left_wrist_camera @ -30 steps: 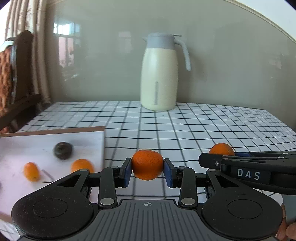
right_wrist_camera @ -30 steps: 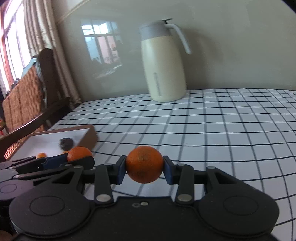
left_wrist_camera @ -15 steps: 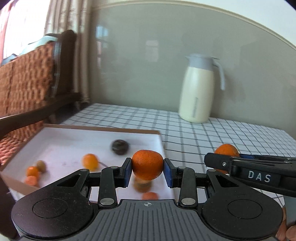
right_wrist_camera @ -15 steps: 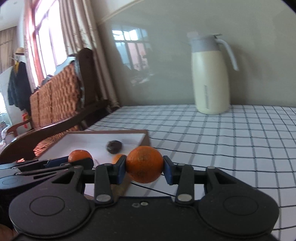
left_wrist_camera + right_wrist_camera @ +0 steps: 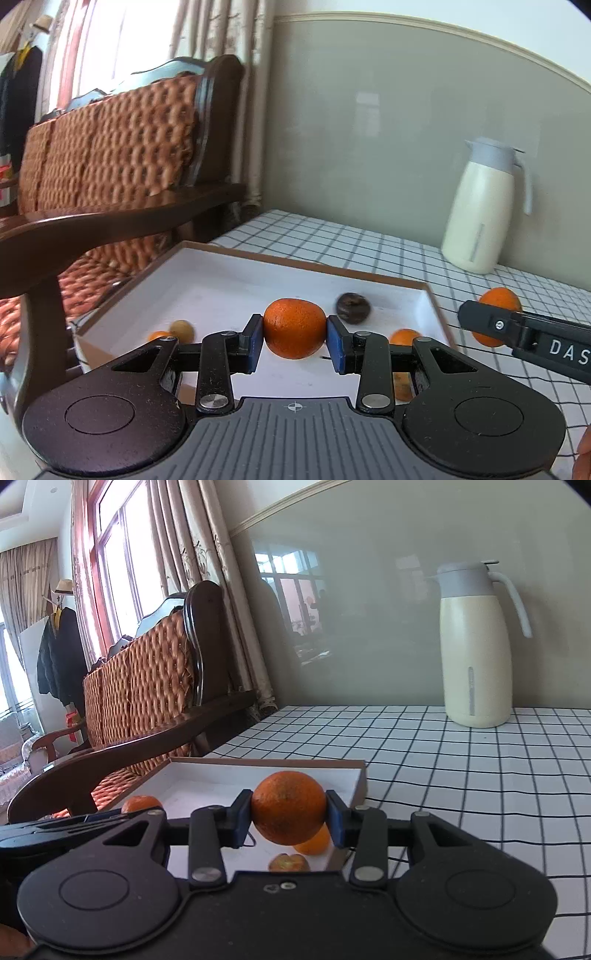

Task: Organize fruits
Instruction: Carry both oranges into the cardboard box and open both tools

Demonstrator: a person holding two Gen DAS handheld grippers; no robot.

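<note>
My left gripper (image 5: 294, 338) is shut on an orange (image 5: 294, 328) and holds it above the white tray (image 5: 229, 280) with a brown rim. My right gripper (image 5: 289, 818) is shut on a second orange (image 5: 289, 806) over the tray's right end (image 5: 360, 779); it shows at the right of the left wrist view, with its orange (image 5: 498, 301). In the tray lie a dark round fruit (image 5: 352, 307), small oranges (image 5: 404, 336) (image 5: 159, 336) and a brownish fruit (image 5: 181, 329). The left gripper's orange (image 5: 142, 804) shows at the left of the right wrist view.
A cream thermos jug (image 5: 482, 206) (image 5: 476, 646) stands at the back of the checked tablecloth (image 5: 480, 768). A wicker-backed wooden bench (image 5: 110, 177) stands close to the tray's left side, its dark armrest (image 5: 92, 229) just beyond the tray.
Both grippers have swung left with their oranges, from over the bare tablecloth to over the tray. The jug has slid to the right in both views.
</note>
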